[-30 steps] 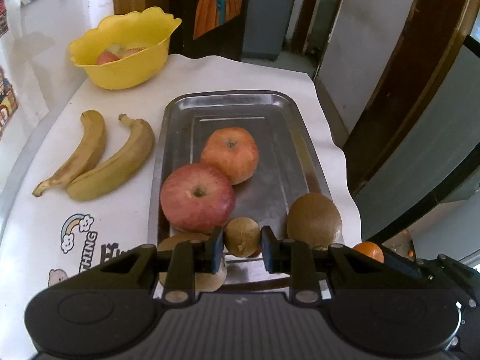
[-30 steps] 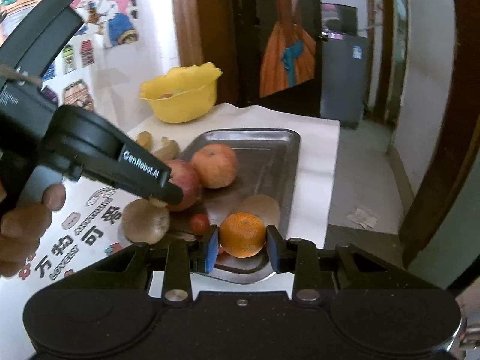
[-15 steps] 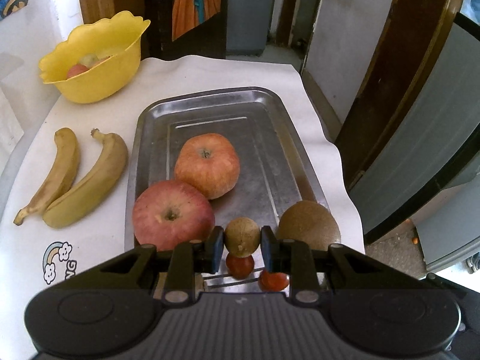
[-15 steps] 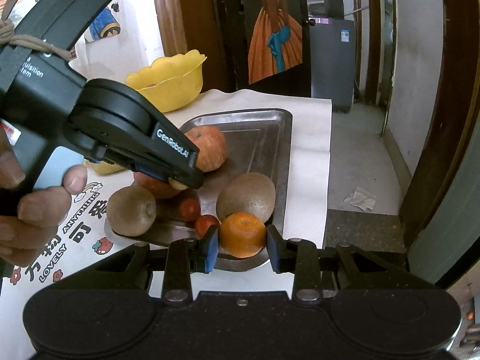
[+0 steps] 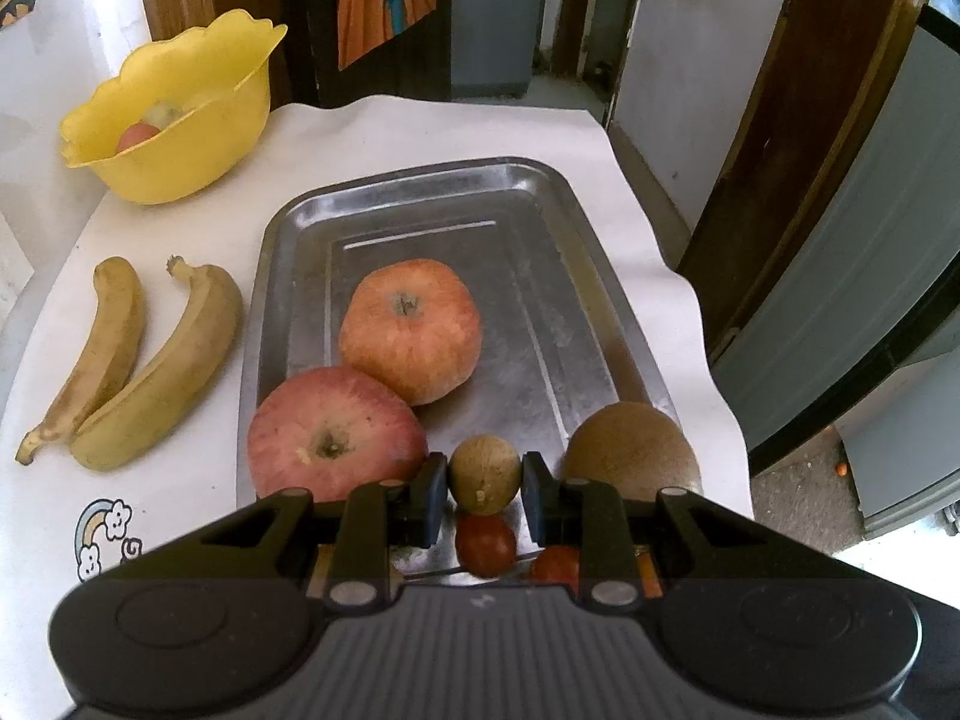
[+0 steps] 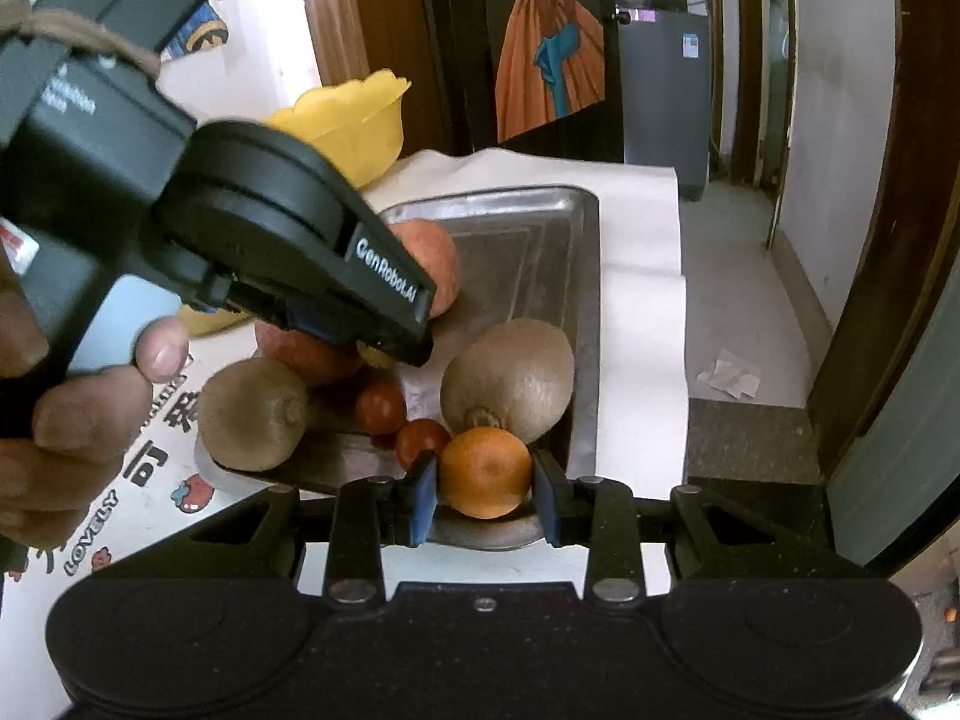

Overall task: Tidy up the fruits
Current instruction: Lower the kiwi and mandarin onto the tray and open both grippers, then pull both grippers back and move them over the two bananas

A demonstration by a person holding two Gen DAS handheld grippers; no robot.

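Our steel tray (image 5: 606,300) holds two apples (image 5: 411,330), kiwis (image 5: 633,450) and cherry tomatoes (image 5: 485,543); the yellow bowl (image 5: 180,114) holds more fruit. Our left fingers (image 5: 485,489) grip a small brown fruit (image 5: 483,474) above the tray; our right fingers (image 6: 483,495) grip an orange (image 6: 485,471) at its near corner. Two bananas (image 5: 162,366) lie lengthwise on the white-covered bench (image 5: 420,132) beside a doorway.

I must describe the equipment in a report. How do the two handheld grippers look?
Both the left gripper and the right gripper are matte black plastic with blue pads and silver rivets. The left one carries white "GenRobot.AI" lettering and a brown string around its body.
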